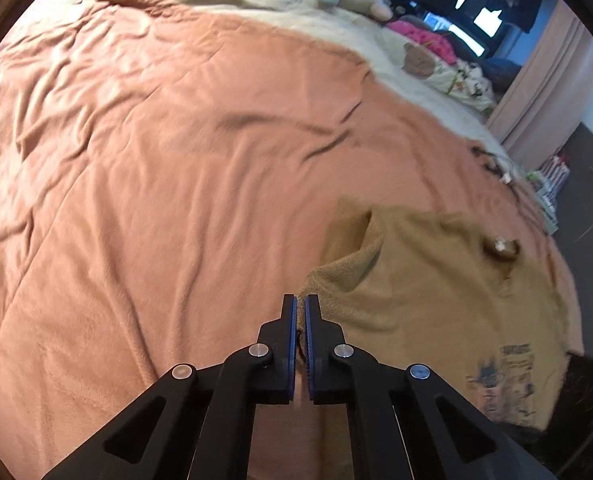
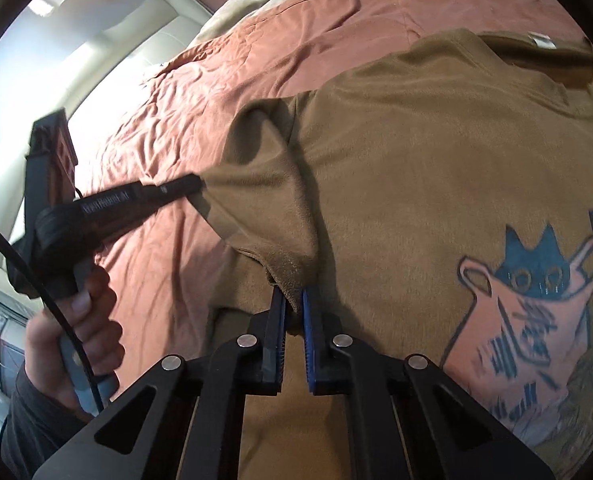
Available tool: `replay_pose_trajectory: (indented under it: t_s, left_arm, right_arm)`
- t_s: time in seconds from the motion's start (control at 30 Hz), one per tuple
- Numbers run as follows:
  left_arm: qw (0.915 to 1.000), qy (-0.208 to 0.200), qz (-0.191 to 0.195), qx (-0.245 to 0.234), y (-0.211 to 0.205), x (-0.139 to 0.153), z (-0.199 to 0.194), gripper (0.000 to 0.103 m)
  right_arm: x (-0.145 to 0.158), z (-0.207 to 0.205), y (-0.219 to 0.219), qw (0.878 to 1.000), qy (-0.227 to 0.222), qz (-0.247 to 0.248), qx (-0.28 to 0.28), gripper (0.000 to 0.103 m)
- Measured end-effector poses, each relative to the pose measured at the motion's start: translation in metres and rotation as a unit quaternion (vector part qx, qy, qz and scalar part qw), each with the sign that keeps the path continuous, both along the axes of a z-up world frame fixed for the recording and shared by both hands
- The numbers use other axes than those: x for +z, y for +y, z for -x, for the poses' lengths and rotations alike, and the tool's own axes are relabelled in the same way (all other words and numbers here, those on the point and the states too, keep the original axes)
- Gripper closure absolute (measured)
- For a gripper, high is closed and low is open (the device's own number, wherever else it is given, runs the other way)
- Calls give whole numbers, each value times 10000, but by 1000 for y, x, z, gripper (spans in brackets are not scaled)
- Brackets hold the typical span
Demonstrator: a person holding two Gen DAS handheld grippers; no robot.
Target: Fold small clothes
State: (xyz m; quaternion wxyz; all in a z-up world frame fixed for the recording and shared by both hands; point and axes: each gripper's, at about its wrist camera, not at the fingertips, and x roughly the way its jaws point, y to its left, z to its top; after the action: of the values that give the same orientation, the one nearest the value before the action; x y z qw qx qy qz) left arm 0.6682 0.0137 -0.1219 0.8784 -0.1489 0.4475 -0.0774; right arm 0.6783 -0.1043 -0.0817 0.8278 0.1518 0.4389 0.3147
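A small tan T-shirt (image 2: pixel 416 168) with a cat print (image 2: pixel 532 304) lies face up on the salmon bedspread (image 1: pixel 156 160). It also shows in the left wrist view (image 1: pixel 428 288). My left gripper (image 1: pixel 301 300) is shut on the edge of the shirt's sleeve. In the right wrist view the left gripper (image 2: pixel 194 186) pinches the sleeve's outer edge from the left. My right gripper (image 2: pixel 293 294) is shut on the sleeve's hem near the armpit. The sleeve (image 2: pixel 264 184) is lifted and bunched between the two grippers.
A cream blanket (image 1: pixel 296 12) and stuffed toys (image 1: pixel 352 0) lie at the far end of the bed. A pile of pink and patterned clothes (image 1: pixel 448 56) sits at the far right. The bed's right edge (image 1: pixel 560 248) drops to a dark floor.
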Motion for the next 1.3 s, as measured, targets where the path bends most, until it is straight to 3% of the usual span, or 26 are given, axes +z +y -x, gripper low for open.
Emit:
replay_pose_trajectory:
  t_s: [0.2,0.33,0.4,0.43,0.47,0.63,0.73,0.87,0.9,1.17,1.3]
  left_arm:
    - [9988,-247,203,-364,-31,33,-7,100]
    - [9968,-246,421,-635,-56,40,-11,100]
    - [9958,-258,447,-761,-71,42,-13,100]
    - [9954,-258,448,-803,-75,42,-14,100]
    - [9948,-249,462,-878,-84,41,-15,100]
    - [9902,-239,528,-1268,-117,42,-16,100]
    - [9881,20,231,-1520,-140,38,-18,94]
    - [9909,-99,189,-1331,-127,41,-15,52]
    - [9923,-186,142,-1220,-120,43,-14,47]
    - [9987,-2,-226,-448,-54,20,-19,46]
    - [9991,230,-273,-223,-35,-8,-26,55]
  right_arm:
    - [-2,6,-13,9998,153,-152,-45,99]
    - [-2,7,-22,9993,328,-151,-27,95]
    - [1,6,-32,9991,341,-260,-77,78]
    - [3,6,-37,9991,293,-286,-141,52]
    - [6,6,-45,9990,178,-311,-255,33]
    - [11,9,-70,9974,97,-477,-525,32]
    - [9,6,-80,9966,98,-479,-656,32]
    - [5,-2,-81,9964,167,-390,-727,32]
    - [5,-6,-81,9964,160,-370,-746,32]
    - [5,-31,-66,9952,220,-263,-914,32]
    - [3,-47,-59,9938,289,-202,-1056,32]
